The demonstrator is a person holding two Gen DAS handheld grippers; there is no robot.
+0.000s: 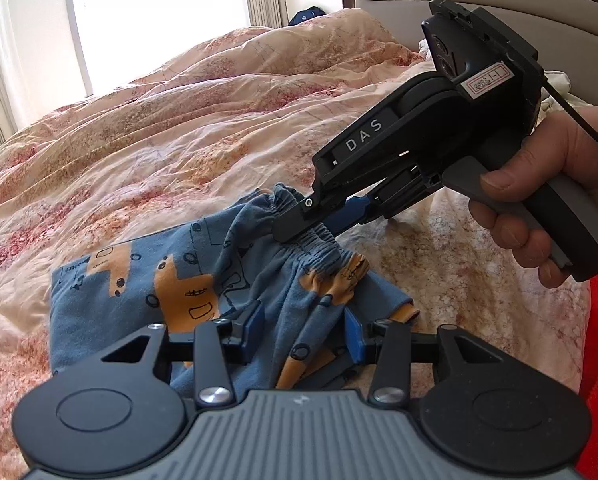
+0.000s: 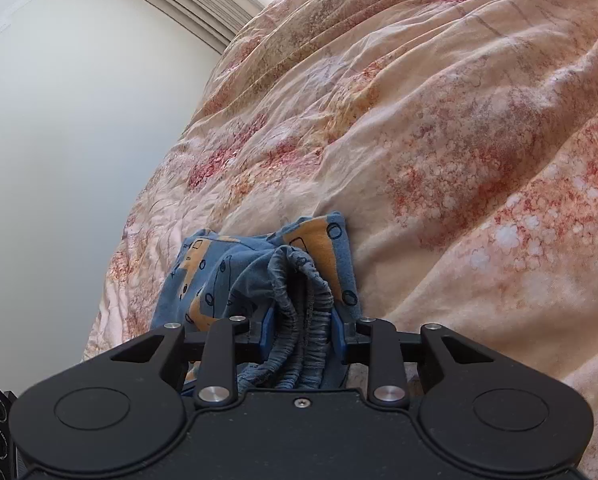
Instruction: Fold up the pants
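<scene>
A: Left tool — jaws about half apart, blue pads either side of a fold of the pants, cloth running between but not pinched, far as I can tell. Right tool — narrower gap, elastic waistband bunched between its pads, looks loose in there, not clamped.

B: So which step?

A: I'd say letting go after laying the waist end over. Pants sit on the bed's quilt, near edge, doubled into a short stack w/ the waistband on top.

B: Next move?

A: Prob. back both tools out w/o dragging cloth, then flatten — the top layer's humped & the band is crumpled, so it won't lie neat by itself.

B: And the look of them?

A: Biggest first: blue knit body, soft, wrinkly; then orange vehicle-ish patches; then black outline circles; smallest, the gathered stitching on the band.
</scene>
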